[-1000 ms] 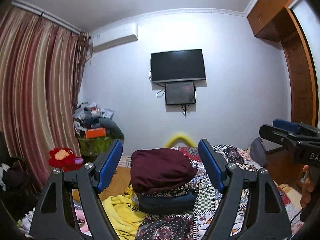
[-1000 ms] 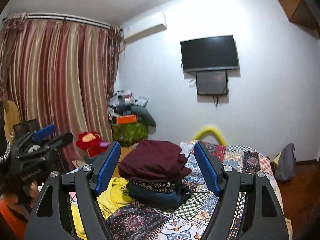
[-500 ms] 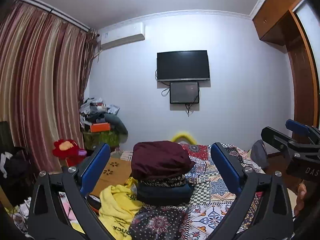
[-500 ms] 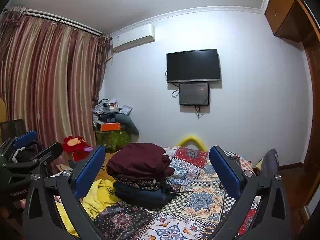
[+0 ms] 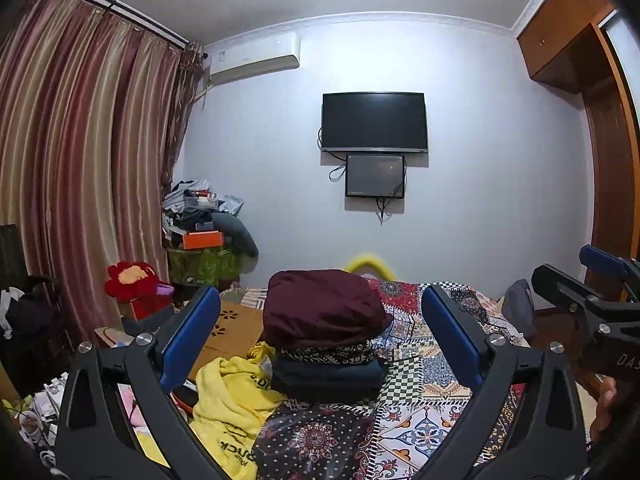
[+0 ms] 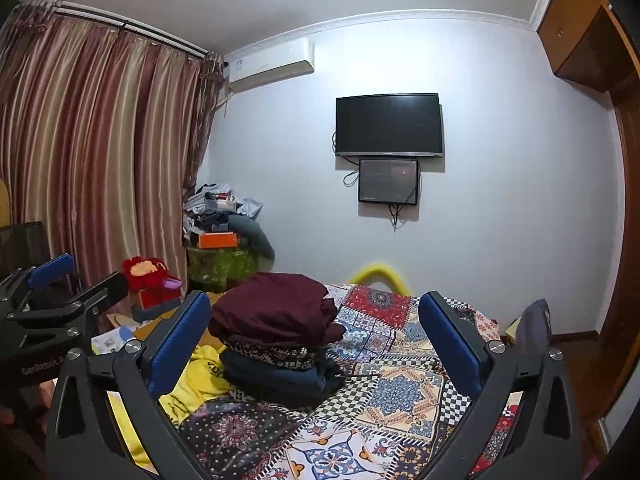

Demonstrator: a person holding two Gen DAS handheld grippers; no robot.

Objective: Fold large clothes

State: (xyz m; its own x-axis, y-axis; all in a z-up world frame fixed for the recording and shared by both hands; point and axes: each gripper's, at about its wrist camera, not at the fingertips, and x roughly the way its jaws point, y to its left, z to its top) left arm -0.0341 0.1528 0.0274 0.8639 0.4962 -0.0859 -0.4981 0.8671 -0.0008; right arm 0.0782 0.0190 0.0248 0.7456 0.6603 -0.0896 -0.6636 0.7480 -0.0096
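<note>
A stack of folded clothes sits on the patchwork bed cover [image 5: 432, 380], with a folded maroon garment [image 5: 324, 308] on top; it also shows in the right wrist view [image 6: 276, 312]. A crumpled yellow garment [image 5: 232, 404] lies to the stack's left, and shows in the right wrist view [image 6: 188, 384]. A dark patterned cloth [image 5: 316, 440] lies in front. My left gripper [image 5: 320, 340] is open and empty, held back from the stack. My right gripper [image 6: 316, 340] is open and empty, likewise held back. Each gripper shows at the edge of the other's view.
A red plush toy [image 5: 136, 284] and a cluttered heap of things [image 5: 200, 220] stand by the striped curtain [image 5: 80, 168] on the left. A TV [image 5: 374, 122] hangs on the far wall. A wooden wardrobe [image 5: 608, 168] is on the right.
Both grippers have pulled back from the stack and their jaws have opened wider. The folded stack stays in place.
</note>
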